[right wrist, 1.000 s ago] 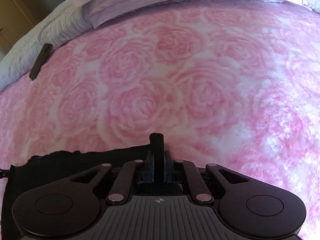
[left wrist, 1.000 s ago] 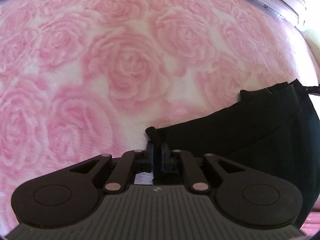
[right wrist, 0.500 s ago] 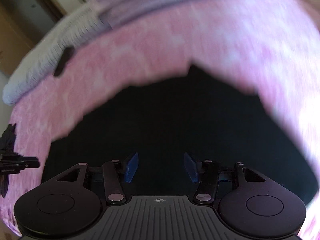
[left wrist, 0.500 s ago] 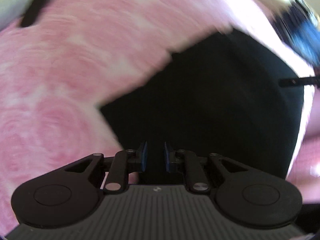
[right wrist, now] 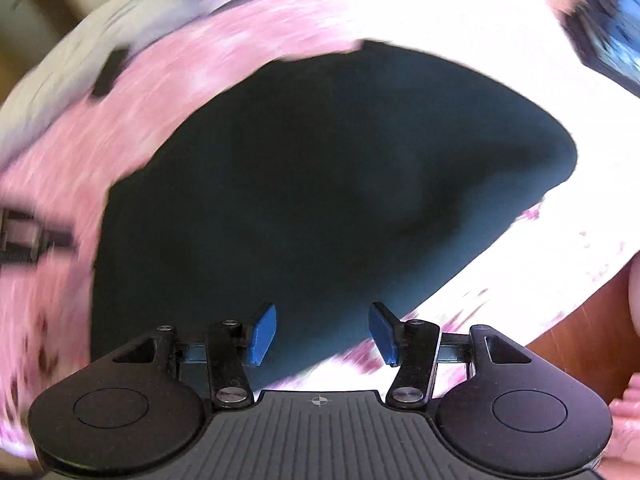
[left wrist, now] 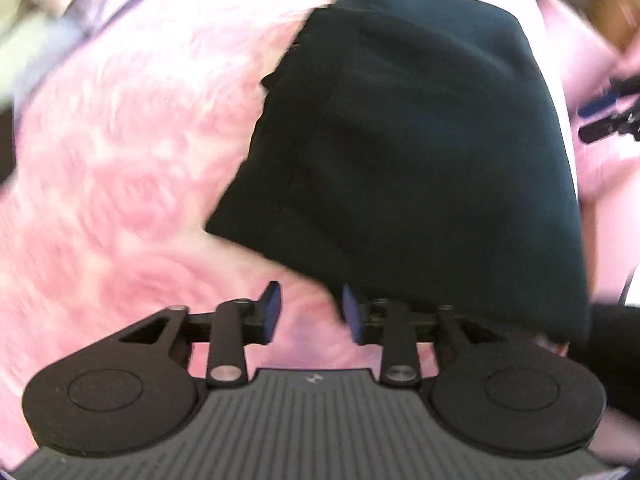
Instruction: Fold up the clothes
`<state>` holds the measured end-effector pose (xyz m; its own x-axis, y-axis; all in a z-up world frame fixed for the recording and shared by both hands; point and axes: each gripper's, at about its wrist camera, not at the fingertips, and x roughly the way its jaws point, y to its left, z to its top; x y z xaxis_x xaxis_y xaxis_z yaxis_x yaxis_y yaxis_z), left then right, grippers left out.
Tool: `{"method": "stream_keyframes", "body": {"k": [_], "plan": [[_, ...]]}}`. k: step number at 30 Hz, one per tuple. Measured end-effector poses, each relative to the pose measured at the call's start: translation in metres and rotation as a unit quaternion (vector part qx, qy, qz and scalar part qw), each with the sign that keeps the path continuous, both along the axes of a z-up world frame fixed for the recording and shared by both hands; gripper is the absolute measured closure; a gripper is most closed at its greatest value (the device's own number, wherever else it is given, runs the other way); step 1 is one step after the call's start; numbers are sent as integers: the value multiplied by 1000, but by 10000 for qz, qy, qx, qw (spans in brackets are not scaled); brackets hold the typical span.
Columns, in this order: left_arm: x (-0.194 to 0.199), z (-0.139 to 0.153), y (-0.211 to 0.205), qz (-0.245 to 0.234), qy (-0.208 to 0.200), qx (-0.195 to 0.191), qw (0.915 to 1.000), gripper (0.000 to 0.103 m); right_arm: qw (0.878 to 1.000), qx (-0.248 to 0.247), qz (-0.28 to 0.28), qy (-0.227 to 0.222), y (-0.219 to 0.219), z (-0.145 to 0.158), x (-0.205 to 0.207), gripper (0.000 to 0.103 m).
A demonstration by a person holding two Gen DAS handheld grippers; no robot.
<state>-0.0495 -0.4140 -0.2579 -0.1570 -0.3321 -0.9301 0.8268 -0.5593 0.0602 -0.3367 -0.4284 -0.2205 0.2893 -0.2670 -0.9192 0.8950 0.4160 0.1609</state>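
Observation:
A black garment (left wrist: pixel 400 152) lies folded flat on the pink rose-patterned blanket (left wrist: pixel 120 160). My left gripper (left wrist: pixel 310 312) hovers over its near corner. Its jaws are opening and nothing is between them; only blanket shows in the gap. In the right wrist view the same garment (right wrist: pixel 320 180) fills the middle. My right gripper (right wrist: pixel 323 334) stands open above its near edge, its blue pads (right wrist: pixel 262 334) clear of the cloth. Each view catches the other gripper at its side edge: the right gripper (left wrist: pixel 608 116) and the left gripper (right wrist: pixel 28 240). Both views are blurred.
A small dark flat object (right wrist: pixel 108 72) lies on the blanket near the grey bedding (right wrist: pixel 60 60) at the far left. Brown wood (right wrist: pixel 580 320) shows past the blanket's edge at the lower right. A blurred blue thing (right wrist: pixel 612 32) sits at the top right.
Both grippers were shut on corners of the black garment; both have let go and opened. The garment now lies folded. Both views have swung over it, and the left one has rolled.

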Motion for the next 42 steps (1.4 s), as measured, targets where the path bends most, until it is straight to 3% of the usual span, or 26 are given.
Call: {"method": "stream_keyframes", "body": {"k": [2, 4, 6, 10, 13, 17, 18, 21, 23, 27, 30, 32, 35, 38, 40, 41, 42], "plan": [[-6, 1, 16, -707, -406, -237, 9964, 59, 9987, -32, 496, 62, 31, 0, 22, 39], [-17, -2, 36, -1455, -844, -556, 9842, 49, 9942, -109, 1061, 121, 60, -2, 42, 31], [-29, -10, 59, -2241, -1245, -883, 9625, 34, 9865, -275, 1590, 279, 84, -6, 58, 29], [-45, -31, 94, -3376, -1769, -1331, 9149, 31, 9614, -737, 2511, 851, 122, -20, 81, 29], [-56, -47, 103, -3864, -1956, -1521, 8884, 31, 9364, -1196, 3014, 1345, 148, -32, 87, 29], [-59, -64, 107, -4208, -1971, -1817, 8666, 32, 8971, -1851, 3427, 2086, 176, -61, 97, 29], [-60, -68, 107, -4316, -1947, -1910, 8598, 32, 8915, -1970, 3449, 2181, 178, -65, 97, 29], [-60, -78, 113, -4640, -1941, -2209, 8356, 31, 8906, -2066, 3353, 2275, 179, -79, 102, 29], [-60, -84, 115, -4787, -1903, -2381, 8234, 30, 8799, -2237, 3427, 2412, 180, -89, 108, 29], [-55, -85, 112, -4908, -1828, -2563, 8124, 29, 8620, -2539, 3562, 2559, 178, -102, 117, 29], [-50, -83, 107, -4884, -1823, -2625, 8120, 30, 8667, -2542, 3533, 2437, 168, -99, 120, 32], [-48, -83, 104, -4919, -1794, -2634, 8102, 30, 8765, -2481, 3438, 2280, 161, -92, 117, 78], [-47, -84, 100, -4990, -1834, -2734, 8016, 30, 8939, -2417, 3205, 1995, 154, -72, 111, 88], [-48, -87, 92, -4905, -1883, -2798, 8035, 33, 9057, -2384, 3017, 1784, 148, -50, 106, 90], [-50, -88, 87, -4888, -1915, -2765, 8049, 43, 9107, -2353, 2935, 1707, 145, -39, 105, 91], [-51, -89, 84, -4887, -1936, -2700, 8067, 59, 9126, -2340, 2900, 1682, 144, -36, 105, 91], [-52, -89, 81, -4867, -1942, -2624, 8103, 83, 9143, -2329, 2867, 1659, 143, -33, 106, 91]]}}
